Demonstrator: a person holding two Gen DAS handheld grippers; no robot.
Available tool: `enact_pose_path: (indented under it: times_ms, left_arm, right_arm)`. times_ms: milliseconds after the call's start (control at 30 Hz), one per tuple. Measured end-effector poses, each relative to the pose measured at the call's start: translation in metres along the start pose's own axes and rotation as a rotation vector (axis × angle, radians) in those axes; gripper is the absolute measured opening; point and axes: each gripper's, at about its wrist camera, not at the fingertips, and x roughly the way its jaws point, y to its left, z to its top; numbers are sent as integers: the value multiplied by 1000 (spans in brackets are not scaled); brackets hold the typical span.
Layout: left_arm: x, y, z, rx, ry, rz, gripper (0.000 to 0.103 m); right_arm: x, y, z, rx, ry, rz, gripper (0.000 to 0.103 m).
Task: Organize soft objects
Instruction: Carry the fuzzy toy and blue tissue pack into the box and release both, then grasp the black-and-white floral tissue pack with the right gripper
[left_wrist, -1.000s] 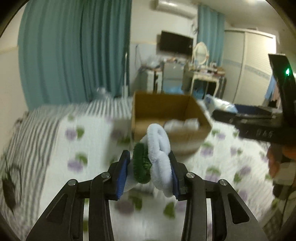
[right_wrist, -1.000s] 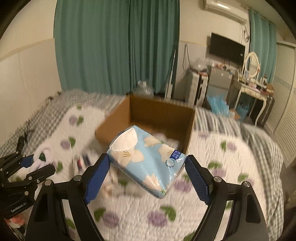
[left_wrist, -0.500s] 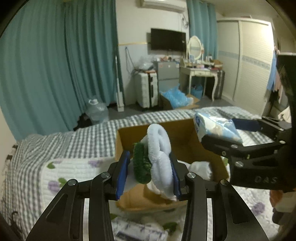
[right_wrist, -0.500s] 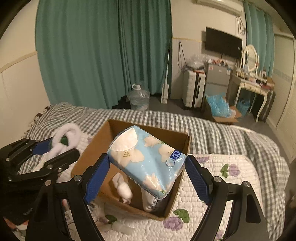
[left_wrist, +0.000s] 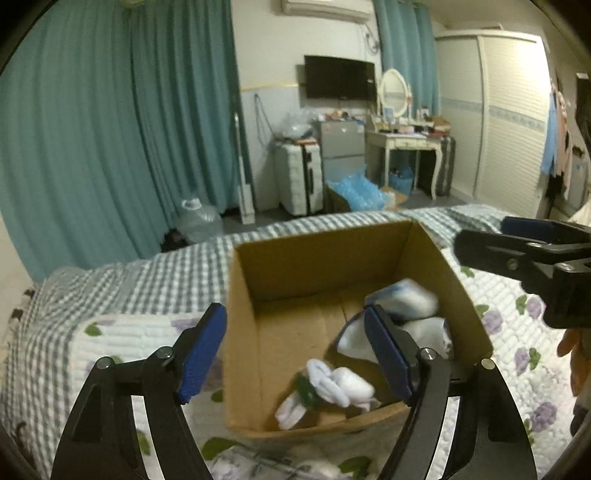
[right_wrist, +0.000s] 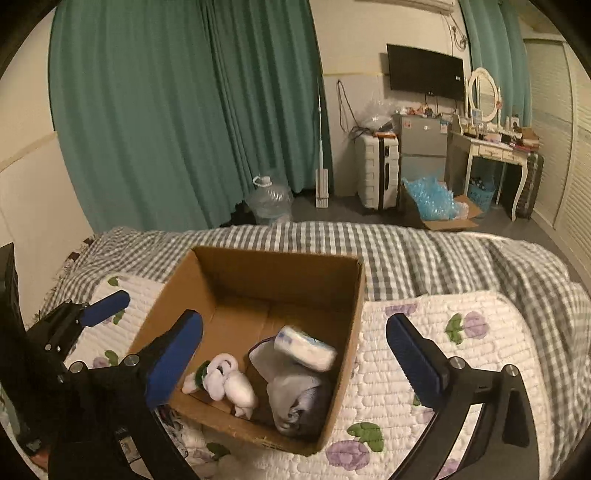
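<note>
An open cardboard box (left_wrist: 243, 306) (right_wrist: 354, 332) stands on the bed. Inside lie a white and green plush toy (left_wrist: 328, 386) (right_wrist: 225, 380), a blue and white tissue pack (left_wrist: 406, 299) (right_wrist: 304, 347) and a grey cloth (right_wrist: 295, 402). My left gripper (left_wrist: 295, 354) is open and empty above the box's near side; it also shows in the right wrist view (right_wrist: 85, 317). My right gripper (right_wrist: 295, 358) is open and empty above the box; it also shows in the left wrist view (left_wrist: 517, 240).
The bed has a white quilt with purple flowers (right_wrist: 443, 354) over a grey checked sheet (right_wrist: 406, 251). Some small packets (left_wrist: 273, 465) lie on the quilt in front of the box. Beyond the bed are teal curtains, a water jug (right_wrist: 267, 201), a suitcase and a dressing table.
Both grippers opened over the box. The plush toy dropped from the left gripper and the tissue pack from the right gripper; both now lie inside the box.
</note>
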Motion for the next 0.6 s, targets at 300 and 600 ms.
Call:
enact_pose_path:
  times_ms: [300,600]
  left_arm:
    - [-106,51,10,-78,-84,27,90]
    - [-171,77,-39,-42,-121,100,94]
  right_arm:
    - [-91,30,12,-174,-94,2,102]
    - [-139,95,-27,-319,-128,119,102]
